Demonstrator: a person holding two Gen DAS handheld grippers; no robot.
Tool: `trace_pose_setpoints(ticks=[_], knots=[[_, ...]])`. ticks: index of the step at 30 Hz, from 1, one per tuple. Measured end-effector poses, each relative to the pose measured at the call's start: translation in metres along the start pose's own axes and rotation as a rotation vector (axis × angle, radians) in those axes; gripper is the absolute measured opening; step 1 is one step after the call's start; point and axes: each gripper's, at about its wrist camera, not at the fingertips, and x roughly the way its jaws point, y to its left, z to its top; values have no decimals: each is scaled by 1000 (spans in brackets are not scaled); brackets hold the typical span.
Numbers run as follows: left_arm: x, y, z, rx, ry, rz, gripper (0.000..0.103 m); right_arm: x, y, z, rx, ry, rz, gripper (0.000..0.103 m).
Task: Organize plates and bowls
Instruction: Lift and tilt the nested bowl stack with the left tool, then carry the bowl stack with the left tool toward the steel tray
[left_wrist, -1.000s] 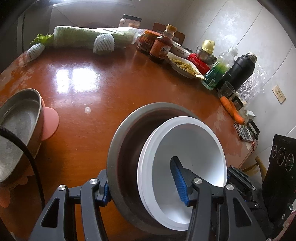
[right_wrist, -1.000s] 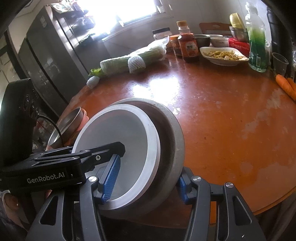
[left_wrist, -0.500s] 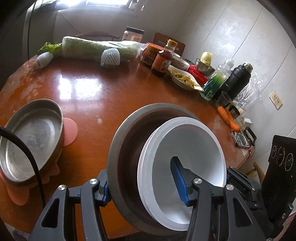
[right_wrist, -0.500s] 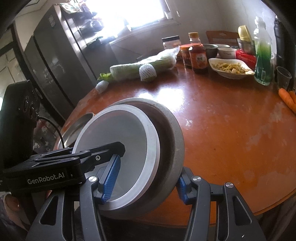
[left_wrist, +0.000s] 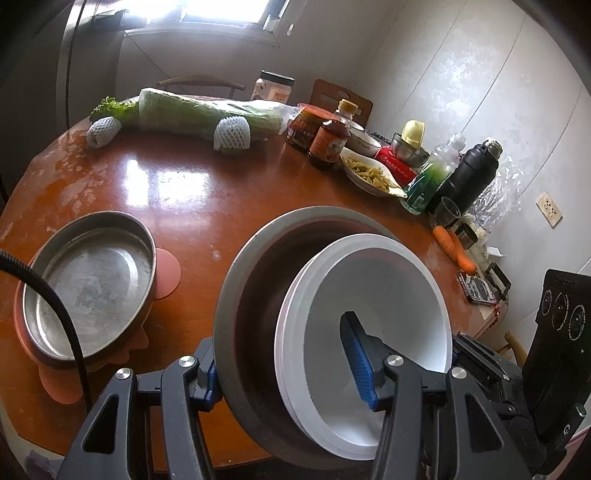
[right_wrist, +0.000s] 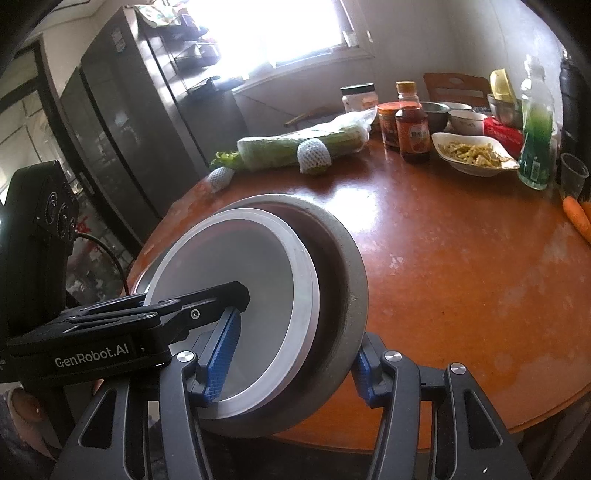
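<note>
A grey metal bowl (left_wrist: 247, 295) with a nest of white bowls (left_wrist: 388, 291) inside it hangs tilted above the near edge of the round brown table (left_wrist: 177, 177). My left gripper (left_wrist: 282, 356) is shut on the stack's one side, one blue pad outside the metal wall and one inside the white bowl. My right gripper (right_wrist: 291, 350) clamps the opposite side of the metal bowl (right_wrist: 343, 266) and white bowls (right_wrist: 236, 266) the same way. The left gripper's fingers (right_wrist: 221, 295) reach in from the left in the right wrist view.
A shallow metal pan (left_wrist: 88, 284) rests on a pink mat (left_wrist: 168, 273) at the table's left. Along the far edge lie a wrapped cabbage (left_wrist: 199, 114), sauce bottle (left_wrist: 330, 142), food dish (left_wrist: 369, 173), green bottle (left_wrist: 428, 177), black flask (left_wrist: 469, 170) and carrots (left_wrist: 452, 245). A dark fridge (right_wrist: 122, 110) stands left.
Both grippers have risen with the stack still clamped between them. The table looks farther below, and the metal pan on the pink mat has come fully into the left wrist view.
</note>
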Motion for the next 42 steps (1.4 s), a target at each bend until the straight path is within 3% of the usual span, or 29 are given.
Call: trace_pose_setpoints(ticks=[16,42], knots=[[-26,28,7,-47,-60,30,55,8,33,15,-78,-2,13,57],[-76,134,26,-188,-169,156,55,79,138,58,-275,42,128,57]])
